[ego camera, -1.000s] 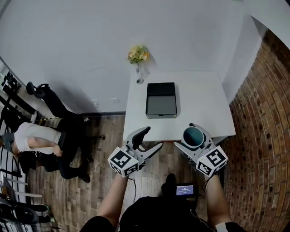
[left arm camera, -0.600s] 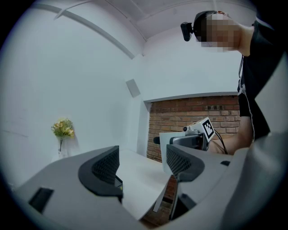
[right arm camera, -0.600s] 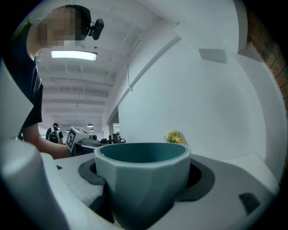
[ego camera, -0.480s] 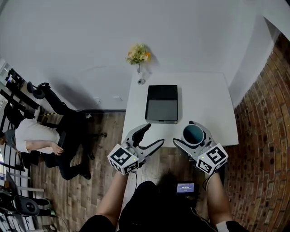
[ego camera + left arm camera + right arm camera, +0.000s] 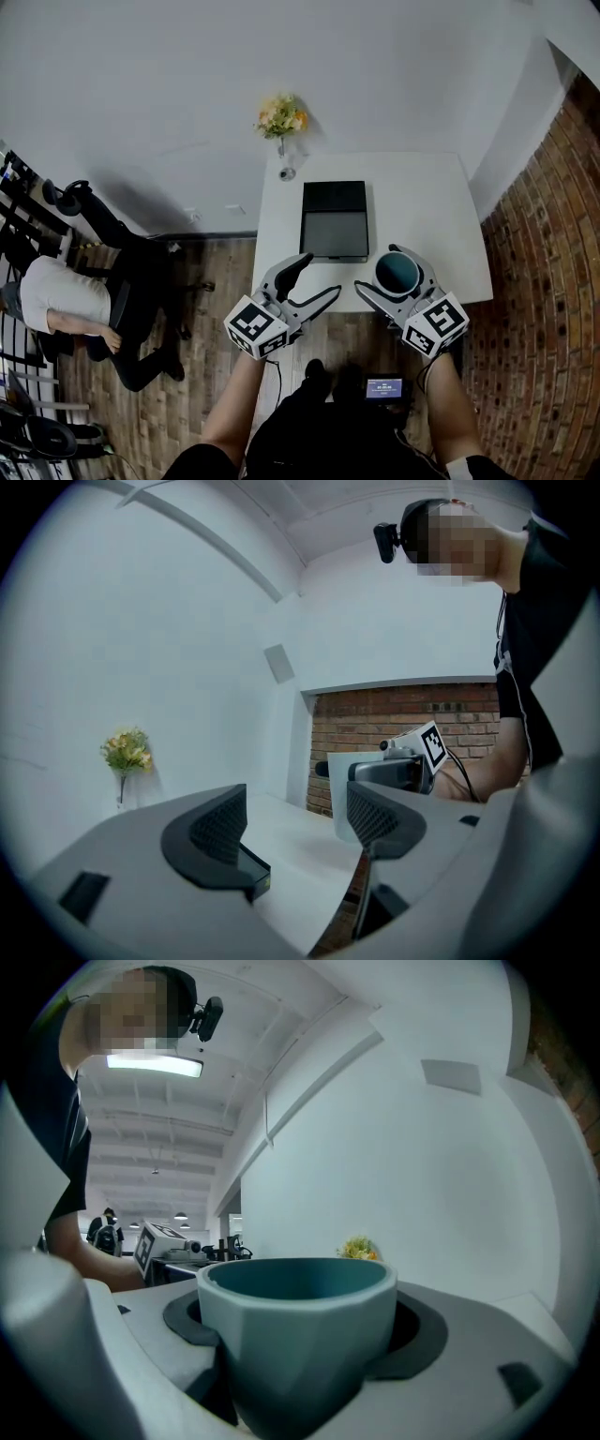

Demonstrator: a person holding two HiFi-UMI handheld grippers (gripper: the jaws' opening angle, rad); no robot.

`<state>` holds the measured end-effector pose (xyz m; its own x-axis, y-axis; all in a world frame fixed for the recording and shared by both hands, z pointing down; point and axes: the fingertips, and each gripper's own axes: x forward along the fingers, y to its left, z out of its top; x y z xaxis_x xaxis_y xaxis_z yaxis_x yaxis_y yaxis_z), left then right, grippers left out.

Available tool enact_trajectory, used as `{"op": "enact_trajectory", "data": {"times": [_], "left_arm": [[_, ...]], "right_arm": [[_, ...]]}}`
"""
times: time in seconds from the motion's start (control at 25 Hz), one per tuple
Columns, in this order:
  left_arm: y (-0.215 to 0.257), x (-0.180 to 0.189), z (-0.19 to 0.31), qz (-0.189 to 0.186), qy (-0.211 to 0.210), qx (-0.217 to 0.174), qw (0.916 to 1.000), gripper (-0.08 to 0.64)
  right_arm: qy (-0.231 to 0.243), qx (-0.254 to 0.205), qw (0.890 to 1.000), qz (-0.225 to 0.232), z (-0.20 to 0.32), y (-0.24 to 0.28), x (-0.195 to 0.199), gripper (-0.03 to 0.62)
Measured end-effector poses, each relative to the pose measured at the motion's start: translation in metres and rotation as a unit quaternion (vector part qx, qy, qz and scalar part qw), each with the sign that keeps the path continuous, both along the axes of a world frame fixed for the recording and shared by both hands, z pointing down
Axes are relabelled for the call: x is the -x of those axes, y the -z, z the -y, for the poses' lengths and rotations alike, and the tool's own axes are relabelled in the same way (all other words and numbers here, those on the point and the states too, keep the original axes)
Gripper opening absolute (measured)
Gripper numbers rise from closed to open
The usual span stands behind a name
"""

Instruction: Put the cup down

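Far left, we log a person in a white top (image 5: 61, 292), well apart from the desk (image 5: 427, 202). At the desk's far left corner we note a vase of yellow flowers (image 5: 284, 117). The left gripper (image 5: 319, 278) has its jaws spread with nothing between them, at the desk's near edge. Mid-desk lies a black box (image 5: 334, 220). The right gripper (image 5: 378, 269) has its jaws wide, clamped on a teal cup (image 5: 397, 272), which is upright at the near edge, just right of the box. Far right, we record a brick wall (image 5: 544, 281).

White table (image 5: 422, 216), two items on top.
Black box (image 5: 334, 220) just ahead of the left gripper (image 5: 320, 277); flower vase (image 5: 284, 141) beyond it, at the far edge.
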<state>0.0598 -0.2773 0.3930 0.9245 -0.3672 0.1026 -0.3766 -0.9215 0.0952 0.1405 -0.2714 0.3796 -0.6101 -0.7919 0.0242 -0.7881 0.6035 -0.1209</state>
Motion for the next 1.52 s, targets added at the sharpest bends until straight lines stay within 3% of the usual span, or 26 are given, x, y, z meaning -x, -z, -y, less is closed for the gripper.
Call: {"op": "enact_trajectory", "data": {"times": [0.52, 0.84, 1.52], "left_arm": [[0.001, 0.021, 0.025, 0.005, -0.015, -0.015, 0.9998, 0.328], [-0.007, 0.023, 0.047, -0.001, 0.001, -0.009, 1.0000, 0.329], [-0.035, 0.020, 0.099, -0.010, 0.021, 0.006, 0.9997, 0.316]], "right_arm": [[-0.016, -0.004, 1.000, -0.017, 0.022, 0.003, 0.024, 0.422], [-0.013, -0.002, 1.000, -0.024, 0.044, -0.007, 0.026, 0.422], [-0.002, -0.021, 0.999, -0.040, 0.143, -0.040, 0.018, 0.422]]}}
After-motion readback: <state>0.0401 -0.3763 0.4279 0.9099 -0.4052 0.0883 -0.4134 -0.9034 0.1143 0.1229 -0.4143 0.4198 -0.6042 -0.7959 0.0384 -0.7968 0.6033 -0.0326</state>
